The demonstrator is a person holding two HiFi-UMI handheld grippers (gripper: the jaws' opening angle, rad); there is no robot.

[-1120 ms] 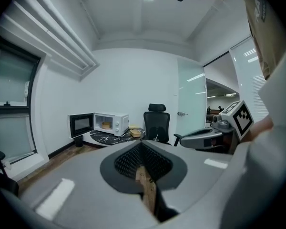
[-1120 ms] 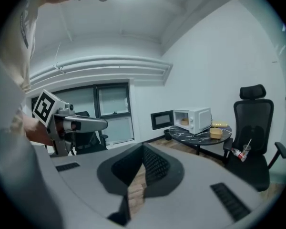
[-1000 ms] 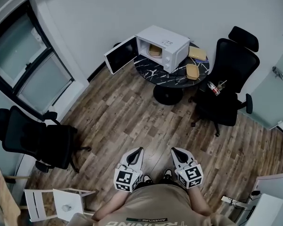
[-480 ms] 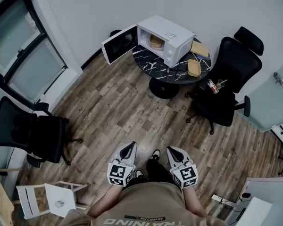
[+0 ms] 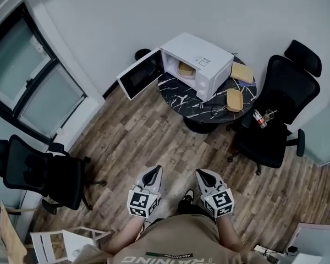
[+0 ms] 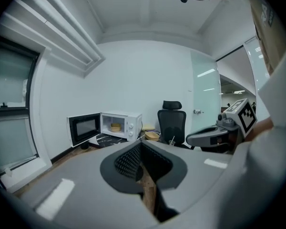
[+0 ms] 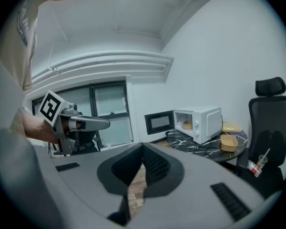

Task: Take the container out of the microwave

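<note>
Tan shallow container (image 5: 186, 69) sits inside the white boxy microwave (image 5: 204, 58) on a round black marbled table (image 5: 179, 95). It is too small to tell its long axis. The microwave's black-windowed door (image 5: 140, 77) hangs wide open. Well apart, the left gripper (image 5: 154, 171) and right gripper (image 5: 203, 174) point toward it, jaws pressed together and empty.

White walls (image 5: 99, 15), wood-plank floor (image 5: 148, 142)

- Far centre of the room: round black marbled table (image 5: 179, 97).
- On its far left: white microwave (image 5: 209, 65), door open.
- On its right side: tan box (image 5: 242, 73), and nearer, tan tray (image 5: 234, 100).
</note>
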